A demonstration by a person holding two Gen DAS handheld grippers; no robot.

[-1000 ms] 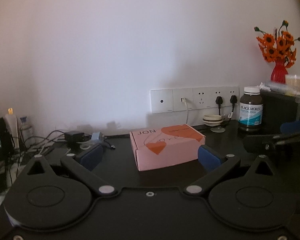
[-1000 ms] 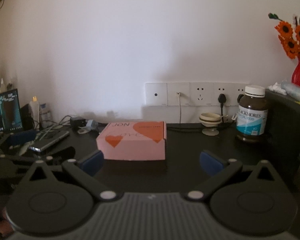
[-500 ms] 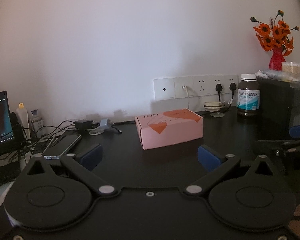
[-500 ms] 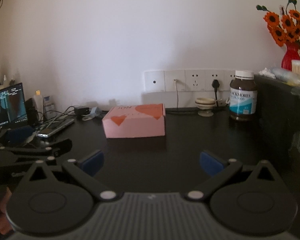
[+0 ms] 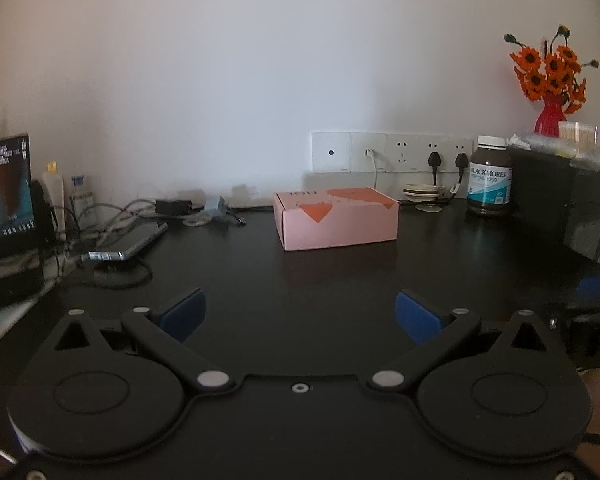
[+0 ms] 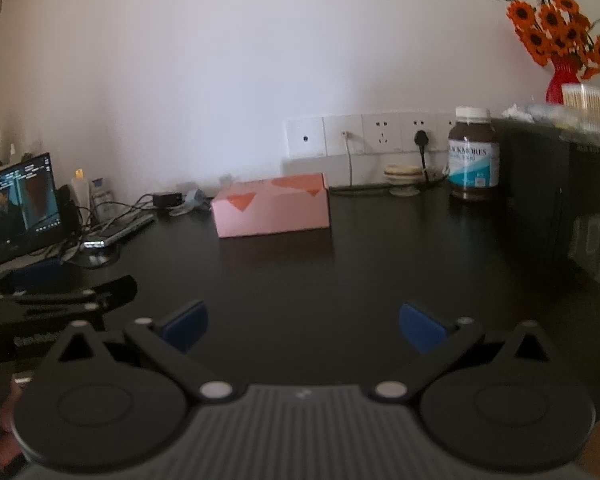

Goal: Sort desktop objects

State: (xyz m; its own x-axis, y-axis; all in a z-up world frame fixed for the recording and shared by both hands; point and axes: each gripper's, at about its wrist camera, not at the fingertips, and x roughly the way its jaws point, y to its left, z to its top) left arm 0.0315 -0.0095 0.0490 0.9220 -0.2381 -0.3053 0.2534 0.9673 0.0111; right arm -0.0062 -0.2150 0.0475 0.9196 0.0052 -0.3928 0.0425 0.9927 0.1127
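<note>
Both claws hung low over the near edge of the dark counter [image 5: 340, 280], and neither had anything in it: the left claw [image 5: 298, 316] stood released with its blue pads spread wide, and the right claw [image 6: 302, 326] was spread the same way, empty. To my eye the sorting was at its very start or between picks, with nothing in hand and every object sitting well ahead of the pads. The pink box [image 5: 336, 218] lay flat in the middle of the counter, in front of the wall sockets [image 5: 392, 152], with the brown supplement bottle [image 5: 490, 178] upright off to its right beside a black cabinet [image 5: 560, 200]. Any next move would need one claw carried forward across bare counter and squared to the box's sides, which looked broad for the pads. The left view showed the phone [image 5: 128, 244] and cable tangle plainly, and the right claw's blue pad at its edge; the right view gave instead more of the lit screen [image 6: 18, 204] and the left claw's dark linkage.
</note>
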